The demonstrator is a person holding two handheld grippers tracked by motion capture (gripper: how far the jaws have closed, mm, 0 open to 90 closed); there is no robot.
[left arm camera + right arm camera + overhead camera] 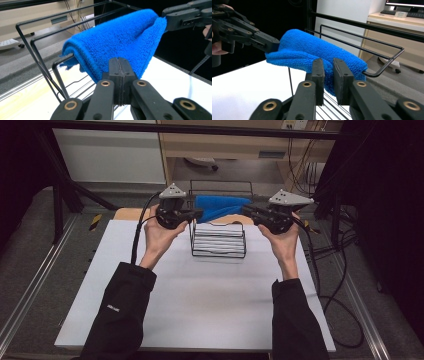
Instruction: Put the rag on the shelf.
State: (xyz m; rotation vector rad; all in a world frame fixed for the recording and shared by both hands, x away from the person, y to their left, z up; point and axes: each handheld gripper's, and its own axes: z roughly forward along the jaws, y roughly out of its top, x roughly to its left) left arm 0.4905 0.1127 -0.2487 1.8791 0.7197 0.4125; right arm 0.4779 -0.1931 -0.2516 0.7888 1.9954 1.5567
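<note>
I see the soft, light blue microfibre cloth (221, 206) draped over the wire rack (218, 240) near the surface's far edge, left claw (198, 213) pinched shut on its end, right claw (328, 75) narrowly parted around the other end.

White table (200, 310) on grey carpet (30, 270); beige desk (225, 142) behind; dark curtain (390, 195) right.

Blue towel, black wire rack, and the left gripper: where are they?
Blue towel (120, 42), left gripper view, middle of its fluffy top.
Black wire rack (218, 254), high view, front bottom wire.
Left gripper (119, 75), left gripper view, closed jaw tips.
</note>
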